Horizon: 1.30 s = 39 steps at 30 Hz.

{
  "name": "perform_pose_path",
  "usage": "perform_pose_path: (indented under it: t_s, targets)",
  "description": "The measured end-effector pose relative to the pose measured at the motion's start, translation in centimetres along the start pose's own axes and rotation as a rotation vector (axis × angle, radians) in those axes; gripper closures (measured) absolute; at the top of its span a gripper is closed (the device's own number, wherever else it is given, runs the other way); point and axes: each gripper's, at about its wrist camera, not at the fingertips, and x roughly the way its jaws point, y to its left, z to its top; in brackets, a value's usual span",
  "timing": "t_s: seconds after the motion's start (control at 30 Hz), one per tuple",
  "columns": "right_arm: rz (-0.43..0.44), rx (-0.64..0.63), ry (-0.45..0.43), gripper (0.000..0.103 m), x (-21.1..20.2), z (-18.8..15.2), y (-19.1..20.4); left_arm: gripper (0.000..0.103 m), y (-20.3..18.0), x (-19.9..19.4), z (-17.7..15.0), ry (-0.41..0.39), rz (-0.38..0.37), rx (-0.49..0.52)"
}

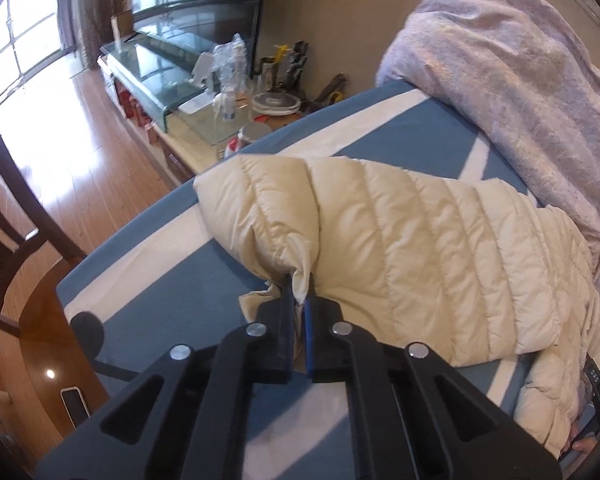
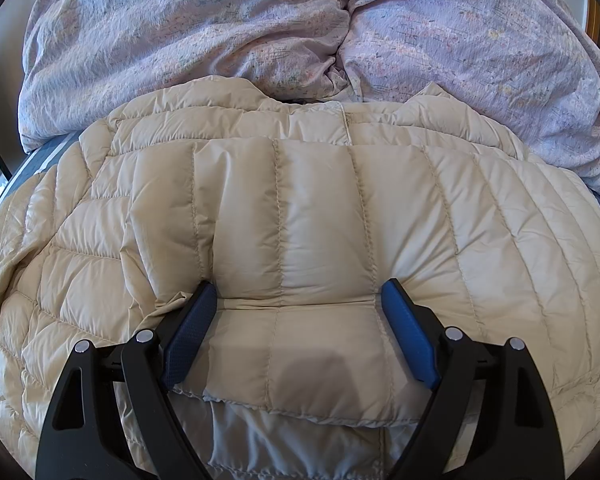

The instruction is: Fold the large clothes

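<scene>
Cream down jacket [image 2: 300,220] on bed [image 1: 160,320]; left gripper [image 1: 299,292] pinches cuff, probably sleeve end; right gripper [image 2: 296,292] spread over folded panel.

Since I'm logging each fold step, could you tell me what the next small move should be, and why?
Probably lift and carry the pinched corner across the cream down jacket. The left hand-held gripper is shut on a bunched edge, while the right hand-held gripper rests open, its jaws either side of a folded sleeve, seemingly holding it down on the bed.
</scene>
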Motion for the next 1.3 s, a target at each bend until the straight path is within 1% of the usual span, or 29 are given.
perform_pose_path:
  t_s: [0.1,0.17,0.27,0.33,0.43,0.47,0.53,0.63,0.73,0.83,0.9,1.03,1.13,1.2,1.27,1.3]
  targets:
    - [0.000,0.000,0.000,0.017,0.0,0.0,0.0,0.100,-2.2,-0.9,0.6,-0.022,-0.026,0.034]
    - [0.000,0.000,0.000,0.017,0.0,0.0,0.0,0.100,-4.6,-2.0,1.3,-0.050,-0.069,0.070]
    - [0.002,0.001,0.000,0.017,-0.1,0.0,0.0,0.100,-8.7,-4.1,2.0,-0.098,-0.154,0.131]
    - [0.001,0.003,0.000,0.017,0.0,0.0,0.0,0.100,-12.3,-5.5,2.2,-0.126,-0.225,0.184]
    - [0.002,0.004,0.000,0.017,0.0,0.0,0.0,0.100,-17.2,-6.8,1.8,-0.147,-0.305,0.259]
    - [0.002,0.005,0.000,0.017,0.0,-0.1,0.0,0.100,-18.4,-6.9,1.6,-0.147,-0.321,0.276]
    - [0.003,0.007,0.000,0.017,0.0,-0.1,0.0,0.100,-21.5,-7.1,0.8,-0.139,-0.361,0.319]
    - [0.002,0.008,0.000,0.016,0.0,-0.1,0.1,0.100,-25.0,-6.9,-0.7,-0.120,-0.400,0.369]
    - [0.001,0.004,0.001,0.016,0.0,-0.1,0.1,0.100,-27.1,-6.8,-2.0,-0.089,-0.456,0.385]
    - [0.005,-0.002,0.012,0.016,0.0,0.1,0.1,0.100,-29.6,-6.6,-3.5,-0.030,-0.550,0.384]
    - [0.019,0.002,0.019,0.016,-0.1,0.1,-0.1,0.100,-31.2,-7.0,-4.9,-0.016,-0.592,0.404]
    - [0.058,0.013,0.010,0.017,-1.1,0.5,-0.9,0.100,-33.8,-7.4,-7.4,0.012,-0.636,0.446]
    - [0.078,0.045,-0.043,0.017,-3.3,0.9,-2.7,0.100,-35.1,-7.3,-8.5,0.031,-0.648,0.465]
    - [0.045,0.034,-0.087,0.017,-4.9,1.0,-3.9,0.100,-36.1,-7.3,-9.3,0.045,-0.656,0.477]
    - [-0.027,0.017,-0.134,0.017,-6.3,1.0,-5.5,0.100,-36.9,-7.3,-10.0,0.057,-0.669,0.489]
    - [-0.045,0.016,-0.141,0.017,-6.6,1.0,-6.0,0.100,-37.2,-7.3,-10.2,0.061,-0.675,0.493]
